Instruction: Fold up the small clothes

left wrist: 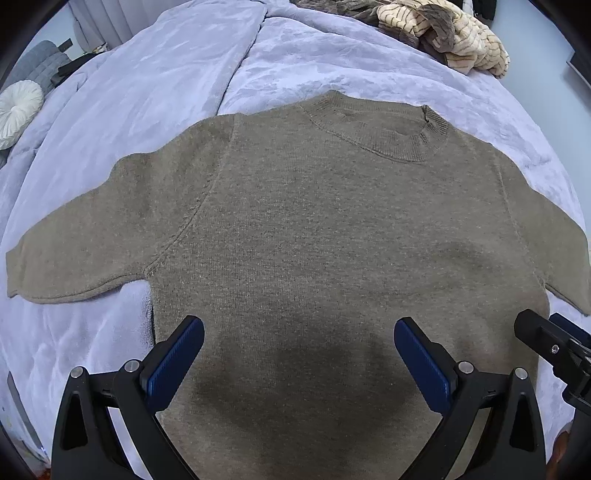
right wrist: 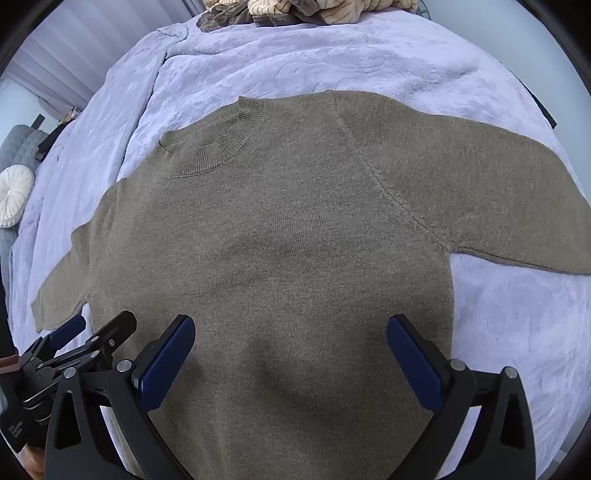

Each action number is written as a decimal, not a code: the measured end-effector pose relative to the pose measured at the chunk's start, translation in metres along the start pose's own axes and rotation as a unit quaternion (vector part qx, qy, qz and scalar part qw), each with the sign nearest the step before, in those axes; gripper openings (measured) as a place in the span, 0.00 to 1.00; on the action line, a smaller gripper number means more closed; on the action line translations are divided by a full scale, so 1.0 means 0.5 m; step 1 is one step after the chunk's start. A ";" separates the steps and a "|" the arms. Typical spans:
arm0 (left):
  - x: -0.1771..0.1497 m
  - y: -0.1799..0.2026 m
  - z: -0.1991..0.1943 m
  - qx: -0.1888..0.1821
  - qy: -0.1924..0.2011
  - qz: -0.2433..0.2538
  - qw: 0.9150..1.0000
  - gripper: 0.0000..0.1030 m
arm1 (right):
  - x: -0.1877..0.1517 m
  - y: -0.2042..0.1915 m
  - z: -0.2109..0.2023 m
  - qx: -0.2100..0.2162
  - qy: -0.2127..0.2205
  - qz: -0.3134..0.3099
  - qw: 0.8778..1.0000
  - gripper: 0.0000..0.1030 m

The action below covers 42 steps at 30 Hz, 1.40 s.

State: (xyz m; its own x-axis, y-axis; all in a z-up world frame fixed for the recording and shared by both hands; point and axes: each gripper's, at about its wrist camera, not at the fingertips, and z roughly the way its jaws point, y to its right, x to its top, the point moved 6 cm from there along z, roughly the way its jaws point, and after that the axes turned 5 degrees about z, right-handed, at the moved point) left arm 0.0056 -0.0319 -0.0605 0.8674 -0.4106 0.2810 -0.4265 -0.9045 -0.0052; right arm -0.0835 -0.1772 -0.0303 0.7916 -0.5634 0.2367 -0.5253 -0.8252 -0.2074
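An olive-brown knit sweater (left wrist: 314, 229) lies flat and spread out on the lilac blanket, collar (left wrist: 399, 136) away from me and both short sleeves out to the sides. It also shows in the right wrist view (right wrist: 280, 240). My left gripper (left wrist: 299, 332) is open and empty over the sweater's lower body. My right gripper (right wrist: 291, 332) is open and empty over the lower body too, beside the left one. The right gripper shows at the right edge of the left wrist view (left wrist: 554, 347); the left gripper shows at the lower left of the right wrist view (right wrist: 92, 339).
A lilac fleece blanket (left wrist: 166, 74) covers the bed. A pile of cream and brown striped clothes (left wrist: 443, 33) lies at the far edge, also seen in the right wrist view (right wrist: 295, 11). A round white cushion (left wrist: 18, 110) sits at far left.
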 end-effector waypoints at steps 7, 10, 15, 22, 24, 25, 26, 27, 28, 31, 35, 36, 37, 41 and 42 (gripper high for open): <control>-0.003 0.004 -0.001 0.003 0.000 -0.002 1.000 1.00 | 0.001 0.000 -0.001 0.000 -0.001 -0.002 1.000 1.00; -0.004 0.004 -0.001 0.006 -0.001 -0.002 1.000 1.00 | 0.000 -0.001 -0.001 0.000 -0.001 -0.002 1.000 1.00; -0.004 0.002 0.003 0.007 -0.004 -0.003 1.000 1.00 | 0.000 0.002 0.000 -0.002 -0.002 -0.001 1.000 1.00; -0.005 0.002 0.005 0.008 -0.005 -0.004 1.000 1.00 | 0.000 0.005 0.001 -0.001 -0.003 -0.001 1.000 1.00; -0.005 0.000 0.007 0.009 -0.007 -0.006 1.000 1.00 | 0.003 0.006 0.002 0.000 -0.004 -0.002 1.000 1.00; -0.005 -0.001 0.008 0.010 -0.009 -0.007 1.000 1.00 | 0.002 0.006 0.002 -0.001 -0.004 -0.003 1.000 1.00; -0.006 -0.002 0.009 0.011 -0.010 -0.008 1.000 1.00 | 0.002 0.006 0.002 -0.002 -0.004 -0.003 1.000 1.00; -0.005 -0.003 0.011 0.012 -0.012 -0.009 1.000 1.00 | 0.002 0.005 0.002 -0.002 -0.004 -0.003 1.000 1.00; -0.006 -0.005 0.012 0.013 -0.013 -0.011 1.000 1.00 | 0.002 0.005 0.001 -0.002 -0.004 -0.003 1.000 1.00; -0.008 -0.008 0.014 0.014 -0.016 -0.014 1.000 1.00 | 0.004 0.006 0.002 -0.003 -0.004 -0.003 1.000 1.00; -0.011 -0.009 0.016 0.008 -0.020 -0.016 1.000 1.00 | 0.004 0.007 0.007 -0.014 -0.006 -0.008 1.000 1.00; -0.013 -0.011 0.016 0.007 -0.020 -0.017 1.000 1.00 | 0.004 0.008 0.009 -0.019 -0.007 -0.010 1.000 1.00; -0.015 -0.013 0.015 0.005 -0.020 -0.018 1.000 1.00 | 0.004 0.007 0.012 -0.021 -0.007 -0.012 1.000 1.00; -0.017 -0.021 0.018 0.006 -0.023 -0.023 0.999 1.00 | 0.005 0.005 0.016 -0.026 -0.007 -0.017 0.999 1.00; -0.017 -0.023 0.019 0.006 -0.024 -0.023 0.999 1.00 | 0.005 0.005 0.018 -0.026 -0.008 -0.017 0.999 1.00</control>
State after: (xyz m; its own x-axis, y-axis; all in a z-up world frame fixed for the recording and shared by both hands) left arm 0.0053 -0.0193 -0.0720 0.8977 -0.3731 0.2345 -0.3826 -0.9239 -0.0053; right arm -0.0800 -0.1803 -0.0386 0.8144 -0.5338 0.2278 -0.5125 -0.8456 -0.1491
